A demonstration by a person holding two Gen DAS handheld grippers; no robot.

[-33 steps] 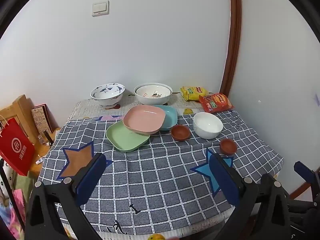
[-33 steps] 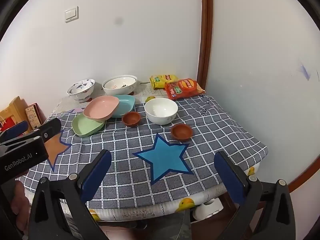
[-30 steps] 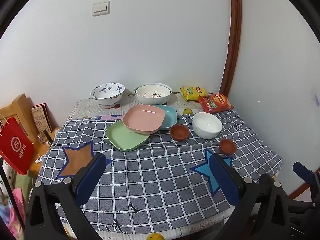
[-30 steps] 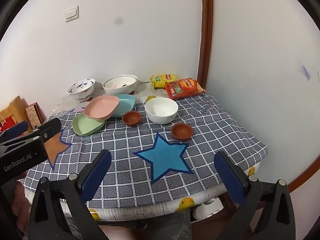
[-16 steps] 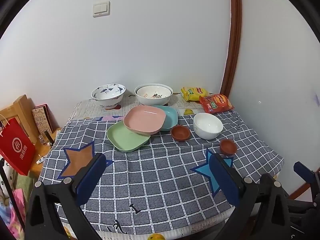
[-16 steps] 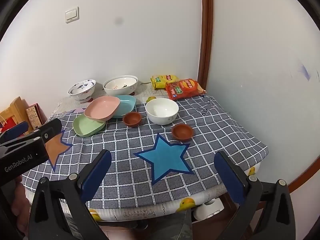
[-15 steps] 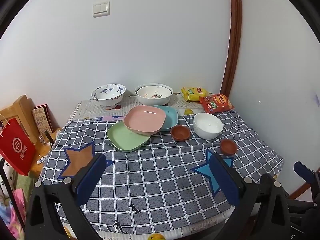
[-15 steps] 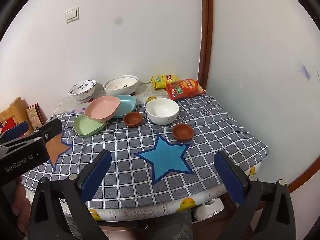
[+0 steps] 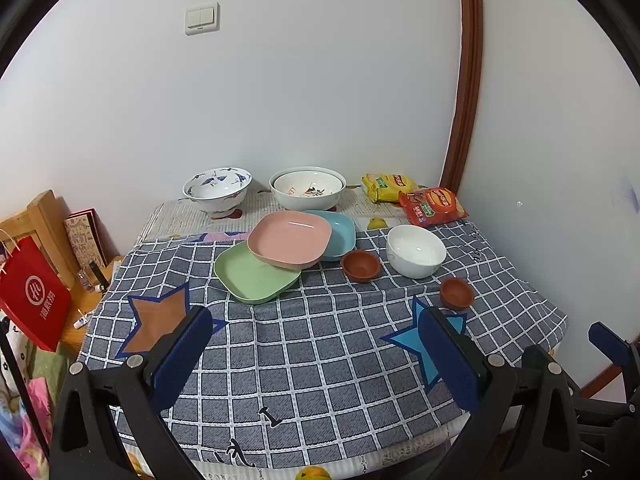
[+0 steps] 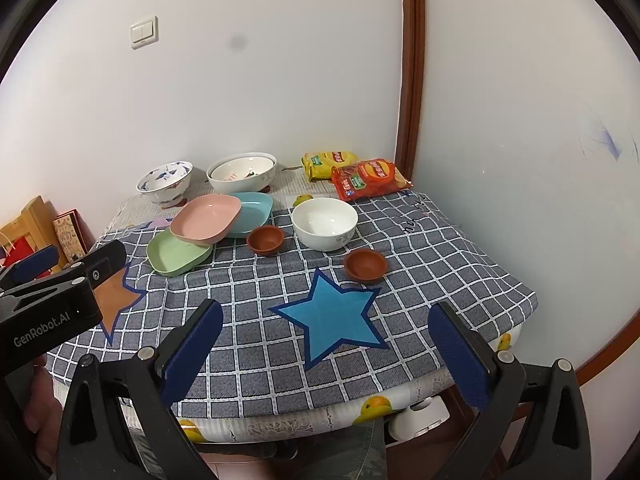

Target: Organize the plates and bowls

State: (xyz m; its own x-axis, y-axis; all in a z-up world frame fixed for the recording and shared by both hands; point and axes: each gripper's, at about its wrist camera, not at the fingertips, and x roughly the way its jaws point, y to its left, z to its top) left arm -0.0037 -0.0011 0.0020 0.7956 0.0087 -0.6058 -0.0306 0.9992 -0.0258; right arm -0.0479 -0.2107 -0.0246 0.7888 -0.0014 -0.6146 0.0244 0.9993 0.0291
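On the checked tablecloth a pink plate (image 9: 290, 240) rests tilted across a green plate (image 9: 254, 278) and a blue plate (image 9: 340, 232). To their right stand a small brown bowl (image 9: 360, 265), a white bowl (image 9: 416, 250) and a second brown bowl (image 9: 457, 293). Two patterned bowls (image 9: 218, 190) (image 9: 307, 188) sit at the back. My left gripper (image 9: 316, 344) is open above the near cloth, holding nothing. My right gripper (image 10: 326, 340) is open over the blue star (image 10: 332, 316), also with nothing between its fingers. The same dishes show in the right wrist view: pink plate (image 10: 206, 218), white bowl (image 10: 324, 224).
Two snack bags (image 9: 434, 206) (image 9: 386, 186) lie at the back right corner by the wall. A red paper bag (image 9: 34, 296) and a wooden chair (image 9: 44, 216) stand left of the table (image 9: 320, 364). The left gripper's body (image 10: 48, 292) shows at the left edge of the right wrist view.
Both views have barely shifted; the dishes stay where they were and both grippers remain open.
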